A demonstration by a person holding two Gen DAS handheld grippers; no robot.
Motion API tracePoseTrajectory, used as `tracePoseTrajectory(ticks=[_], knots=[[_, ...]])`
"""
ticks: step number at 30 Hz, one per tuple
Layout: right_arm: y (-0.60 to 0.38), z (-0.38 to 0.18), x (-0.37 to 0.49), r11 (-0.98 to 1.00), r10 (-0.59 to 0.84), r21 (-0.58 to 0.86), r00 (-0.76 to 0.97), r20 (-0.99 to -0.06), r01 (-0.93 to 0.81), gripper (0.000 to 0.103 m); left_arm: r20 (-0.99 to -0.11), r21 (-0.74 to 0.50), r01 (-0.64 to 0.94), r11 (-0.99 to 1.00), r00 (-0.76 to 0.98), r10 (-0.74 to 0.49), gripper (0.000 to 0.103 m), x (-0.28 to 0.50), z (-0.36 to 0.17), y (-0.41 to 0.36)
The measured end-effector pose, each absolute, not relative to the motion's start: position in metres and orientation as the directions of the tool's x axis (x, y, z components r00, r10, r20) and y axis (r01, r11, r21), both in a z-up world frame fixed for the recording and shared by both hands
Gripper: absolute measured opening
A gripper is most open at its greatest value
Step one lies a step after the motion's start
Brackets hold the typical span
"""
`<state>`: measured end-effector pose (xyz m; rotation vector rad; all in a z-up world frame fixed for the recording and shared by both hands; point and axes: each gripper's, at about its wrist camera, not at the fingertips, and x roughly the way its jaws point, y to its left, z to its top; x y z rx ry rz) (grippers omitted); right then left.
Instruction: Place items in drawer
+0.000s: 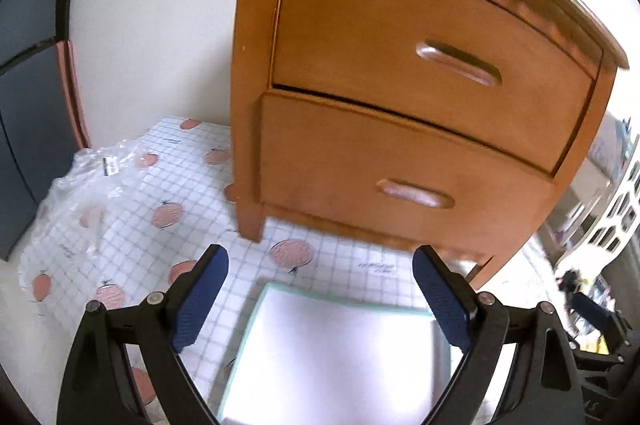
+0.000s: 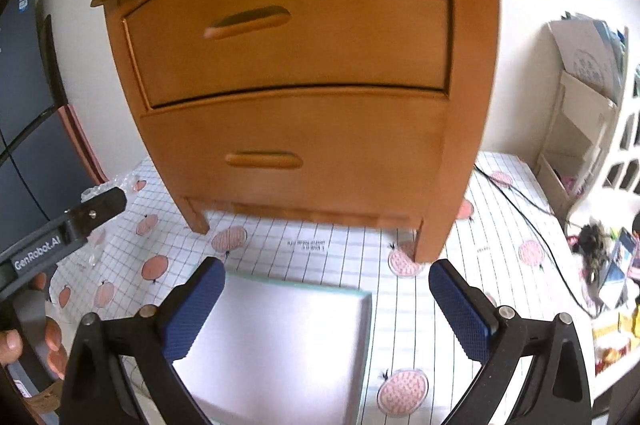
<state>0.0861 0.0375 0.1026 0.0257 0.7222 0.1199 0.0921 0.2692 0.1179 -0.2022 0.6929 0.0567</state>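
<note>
Left gripper (image 1: 320, 281) fingers spread wide, empty; right gripper (image 2: 326, 289) likewise.

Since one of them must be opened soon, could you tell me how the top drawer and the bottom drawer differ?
The top drawer sits recessed inside the frame; the bottom drawer stands out slightly proud. The top drawer's front looks taller than the bottom drawer's. Both are shut, orange-brown wood, each with one carved slot handle.

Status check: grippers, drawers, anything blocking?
Left gripper open, right gripper open, both empty. Both drawers shut. White pad on the cloth, nothing blocking.
</note>
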Motion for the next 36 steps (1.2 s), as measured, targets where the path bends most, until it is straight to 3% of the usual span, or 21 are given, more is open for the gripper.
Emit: tracePoseTrajectory(ticks=[8, 24, 36], knots=[[0.025, 0.092, 0.059, 0.996, 0.092, 0.075, 0.716, -0.692, -0.056, 0.103, -0.669, -0.056, -0.105, 0.993, 0.742, 0.041, 0.094, 0.053, 0.105, 0.248], [0.016, 0.057, 0.006, 0.999, 0.042, 0.016, 0.688, -0.725, -0.044, 0.103, -0.758, -0.045, -0.105, 0.993, 0.652, 0.035, 0.094, 0.007, 0.059, 0.237], [0.017, 0.048, -0.012, 0.999, 0.023, -0.005, 0.693, -0.720, -0.039, 0.103, -0.770, -0.046, -0.115, 0.992, 0.636, 0.038, 0.094, -0.011, 0.046, 0.242]])
